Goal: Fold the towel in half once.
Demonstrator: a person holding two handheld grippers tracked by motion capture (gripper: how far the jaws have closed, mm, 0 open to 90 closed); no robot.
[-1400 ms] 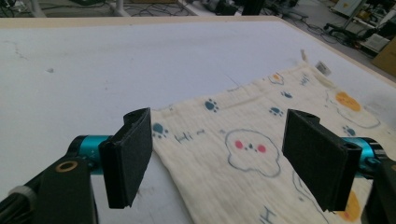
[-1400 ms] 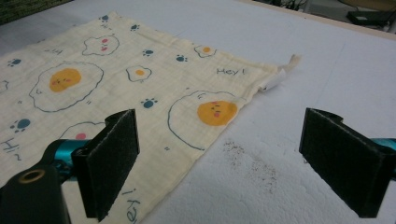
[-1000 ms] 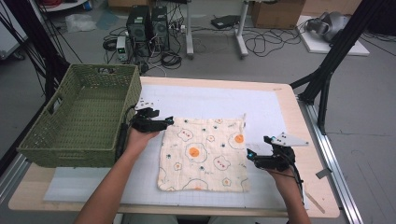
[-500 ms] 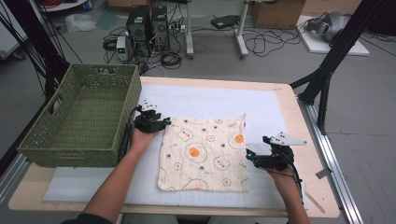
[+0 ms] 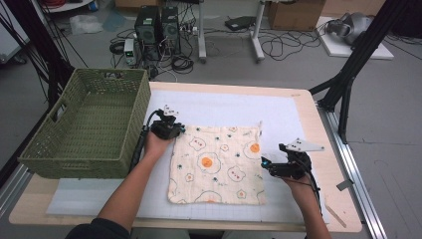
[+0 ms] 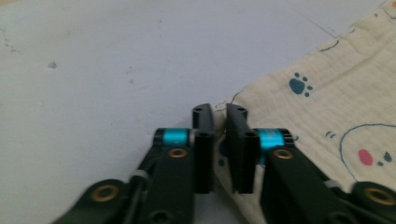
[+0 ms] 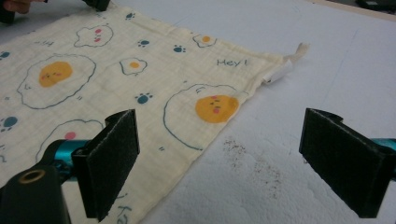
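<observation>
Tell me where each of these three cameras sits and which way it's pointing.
High view: above the person's side, looking forward and down on the white-topped table; both forearms enter below.
Left gripper view: on the left tool, facing a corner of the cream egg-print cloth pinched between its black jaws.
Right gripper view: on the right tool, jaws wide, low over the cloth's edge.
All share the cloth.

The cloth [image 5: 218, 164] lies flat on the mat [image 5: 224, 107], which covers the worktop [image 5: 318, 129]. The basket [image 5: 84, 129] stands on the worktop's left end, left of the cloth. My left hand-held gripper [image 5: 175, 130] sits at the cloth's far-left corner — between basket and cloth. My right hand-held gripper [image 5: 265, 163] sits at the cloth's right edge, its jaws straddling that edge.
</observation>
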